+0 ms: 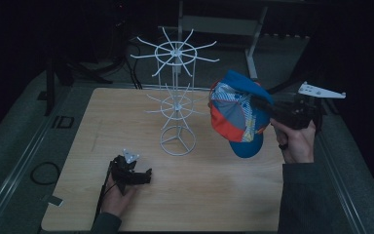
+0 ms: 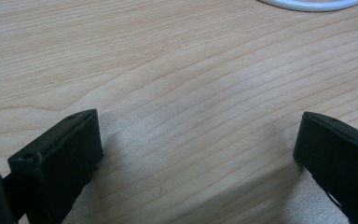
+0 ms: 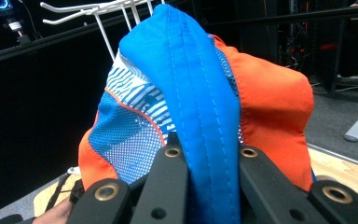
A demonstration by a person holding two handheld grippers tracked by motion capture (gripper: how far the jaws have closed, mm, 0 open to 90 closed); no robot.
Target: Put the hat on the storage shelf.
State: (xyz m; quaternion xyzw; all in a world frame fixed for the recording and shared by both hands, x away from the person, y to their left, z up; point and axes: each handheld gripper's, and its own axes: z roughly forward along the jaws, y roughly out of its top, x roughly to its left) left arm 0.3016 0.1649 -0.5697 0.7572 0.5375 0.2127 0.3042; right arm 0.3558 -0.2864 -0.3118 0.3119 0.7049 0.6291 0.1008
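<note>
One cap (image 1: 241,114) is in play, a soft fabric thing sewn from panels of bright blue, orange, fine mesh and a blue-and-white striped print, with rows of neat stitching along its blue band. The right gripper (image 1: 265,108) has it pinched: in the right gripper view the two black jaws press close on either side of that stitched blue band (image 3: 205,140), so the cap hangs straight ahead of the claw, lifted clear of the table and bulging outward from the jaw tips. Beyond the cap, on the far side from the right claw, stands one white wire rack (image 1: 177,92), thin and glossy, built as a central post with two tiers of radiating hooked prongs and a ring foot with three spokes; a few of its prongs (image 3: 93,7) poke up behind the cap in the right gripper view. The left gripper (image 1: 148,174) rests low on the table (image 1: 214,195), a pale wood-grain board with rounded corners, and its two blocky matte-black jaws stand wide apart with nothing between them but bare grain. A sliver of the rack's white ring foot (image 2: 314,4) lies ahead of that claw, well apart from it. Two hands, two grippers in all.
</note>
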